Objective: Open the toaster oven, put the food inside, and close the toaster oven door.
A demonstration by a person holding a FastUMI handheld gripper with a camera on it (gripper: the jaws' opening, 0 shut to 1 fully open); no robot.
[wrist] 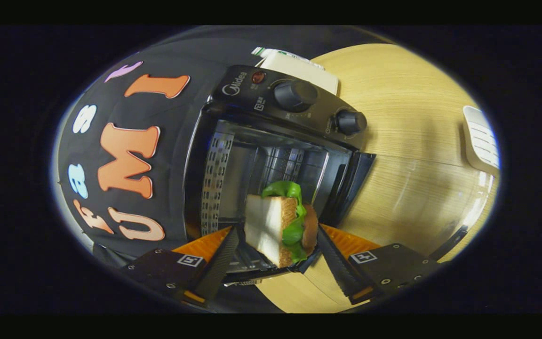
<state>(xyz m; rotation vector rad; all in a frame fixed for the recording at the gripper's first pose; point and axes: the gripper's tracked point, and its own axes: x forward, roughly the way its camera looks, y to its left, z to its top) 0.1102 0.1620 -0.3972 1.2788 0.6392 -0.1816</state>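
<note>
My gripper (pixel 278 234) is shut on a sandwich (pixel 267 221) of white bread, green lettuce and a brown patty, with one finger pressing on each side. Just beyond it stands the black toaster oven (pixel 261 89), which appears rolled on its side in this view. Its cavity (pixel 271 165) gapes open straight ahead of the sandwich, showing perforated metal walls and a rack. The glass door (pixel 421 202) is folded down over the wooden table, its dark frame (pixel 352 186) at the mouth of the cavity. Two black knobs (pixel 294 95) sit on the control panel.
The oven rests on a light wooden table (pixel 393 94). A white box (pixel 299 66) lies behind the oven's control panel. A white slotted object (pixel 480 139) sits on the table beyond the open door.
</note>
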